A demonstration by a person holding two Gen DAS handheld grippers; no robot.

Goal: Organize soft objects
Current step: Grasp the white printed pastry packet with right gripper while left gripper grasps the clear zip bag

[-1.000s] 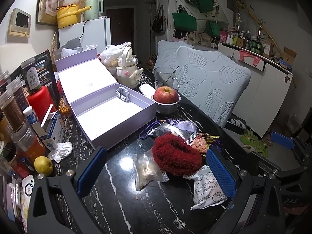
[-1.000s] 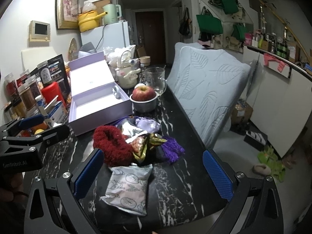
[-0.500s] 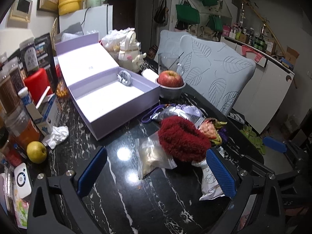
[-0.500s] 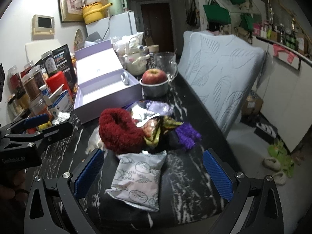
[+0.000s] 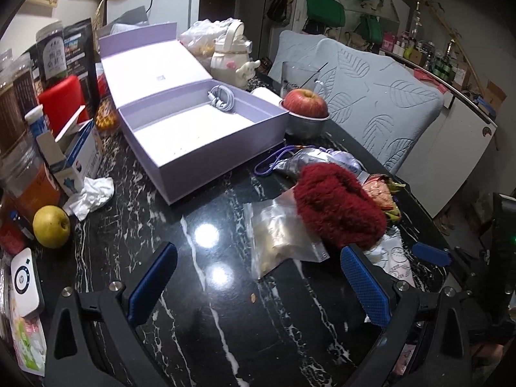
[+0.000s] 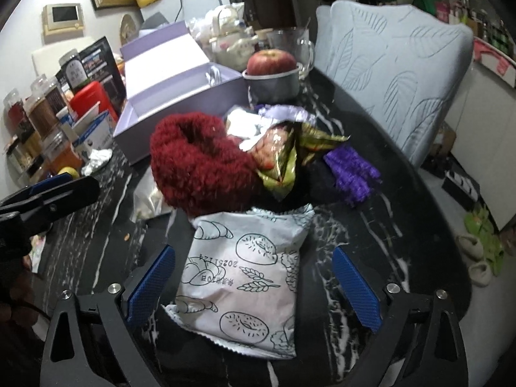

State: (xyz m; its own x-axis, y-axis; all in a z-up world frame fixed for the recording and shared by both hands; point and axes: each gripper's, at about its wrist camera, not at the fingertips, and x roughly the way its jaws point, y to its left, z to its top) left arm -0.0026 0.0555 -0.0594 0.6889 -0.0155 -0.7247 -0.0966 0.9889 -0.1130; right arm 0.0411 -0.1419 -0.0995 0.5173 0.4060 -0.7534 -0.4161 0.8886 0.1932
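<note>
Two tools were wide open and held nothing. The right tool [image 6: 253, 282] had just been closing a little, with the white bread bag [image 6: 245, 277] lying between its blue pads but not pinched. The left tool [image 5: 258, 282] hung over the black surface [image 5: 200, 306], near a clear bag [image 5: 280, 232]. The fuzzy red thing [image 6: 196, 164] lay just behind the bread bag, beside the open purple box [image 5: 206, 135].

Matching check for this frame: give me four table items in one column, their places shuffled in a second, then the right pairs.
Things:
1. red apple
2. coiled cable
3. white bread packet
4. yellow fruit

Places:
A. between the open right gripper's fingers
B. in the metal bowl
C. beside the crumpled tissue
D. inside the open lilac box

Pairs: 1-B, 2-D, 3-A, 4-C
</note>
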